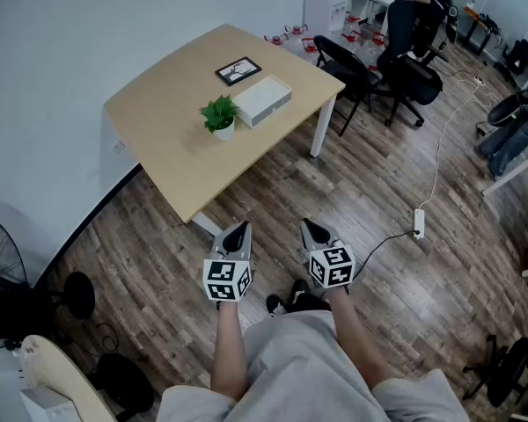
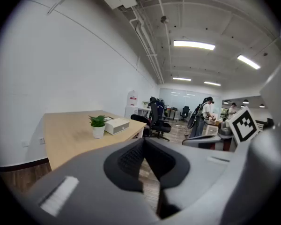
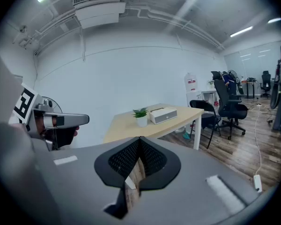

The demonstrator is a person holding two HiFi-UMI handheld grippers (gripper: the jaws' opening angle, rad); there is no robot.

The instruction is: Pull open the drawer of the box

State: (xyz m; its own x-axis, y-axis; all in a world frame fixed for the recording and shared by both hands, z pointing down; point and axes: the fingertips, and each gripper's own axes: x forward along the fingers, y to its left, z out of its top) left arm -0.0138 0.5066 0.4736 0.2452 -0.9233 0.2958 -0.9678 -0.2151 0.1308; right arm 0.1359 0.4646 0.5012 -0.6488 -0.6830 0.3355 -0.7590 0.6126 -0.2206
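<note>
A flat white box with a drawer front lies on the wooden table, beside a small potted plant. The same box shows far off in both gripper views. My left gripper and right gripper hang side by side over the floor, well short of the table. Both have their jaw tips touching and hold nothing. The left gripper and right gripper point toward the table.
A black picture frame lies behind the box. Black office chairs stand right of the table, and a white power strip with its cable lies on the wood floor. A fan stands at the left wall.
</note>
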